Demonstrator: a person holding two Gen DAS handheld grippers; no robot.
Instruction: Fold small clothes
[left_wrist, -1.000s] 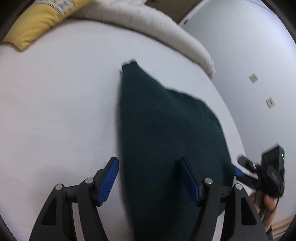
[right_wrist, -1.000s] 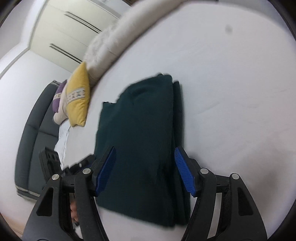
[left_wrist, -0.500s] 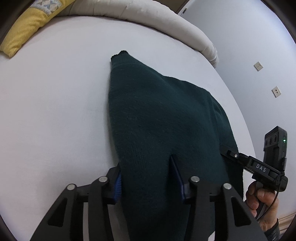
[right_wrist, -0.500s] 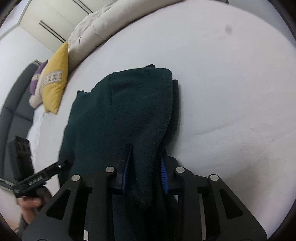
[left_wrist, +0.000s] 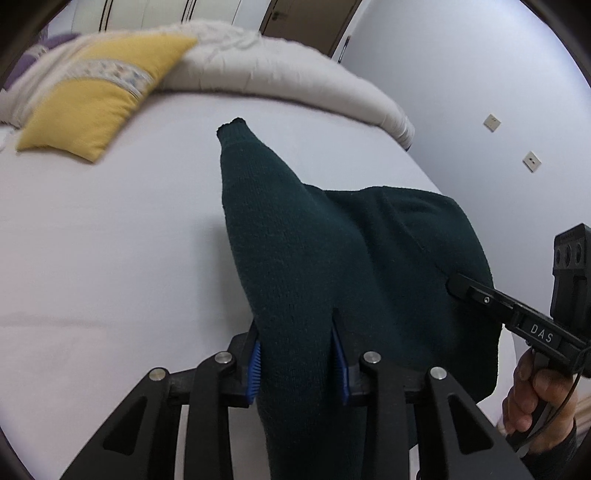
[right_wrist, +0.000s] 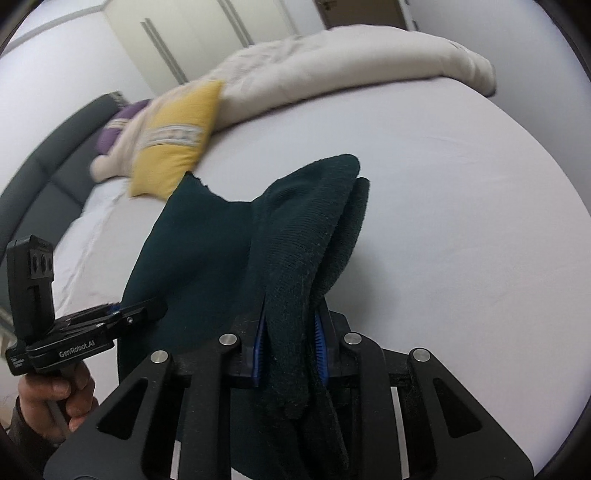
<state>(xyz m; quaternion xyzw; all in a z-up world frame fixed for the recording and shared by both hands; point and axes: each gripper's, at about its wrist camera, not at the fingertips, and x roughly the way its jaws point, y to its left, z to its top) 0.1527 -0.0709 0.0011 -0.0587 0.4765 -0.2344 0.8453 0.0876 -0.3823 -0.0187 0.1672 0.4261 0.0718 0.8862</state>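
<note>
A dark green knit sweater is lifted off the white bed, stretched between both grippers. My left gripper is shut on one near corner of it. My right gripper is shut on the other near corner, where the sweater is bunched into thick folds. The right gripper also shows at the right of the left wrist view, pinching the cloth. The left gripper shows at the left of the right wrist view. The sweater's far end points toward the pillows.
A yellow cushion and a cream duvet lie at the far end of the bed. A purple cushion and a dark headboard sit beyond. A wall with two sockets runs along the bed's right side.
Both grippers closed on the sweater's near edge, then raised it off the bed. The views tilted up, showing more of the cushions and duvet.
</note>
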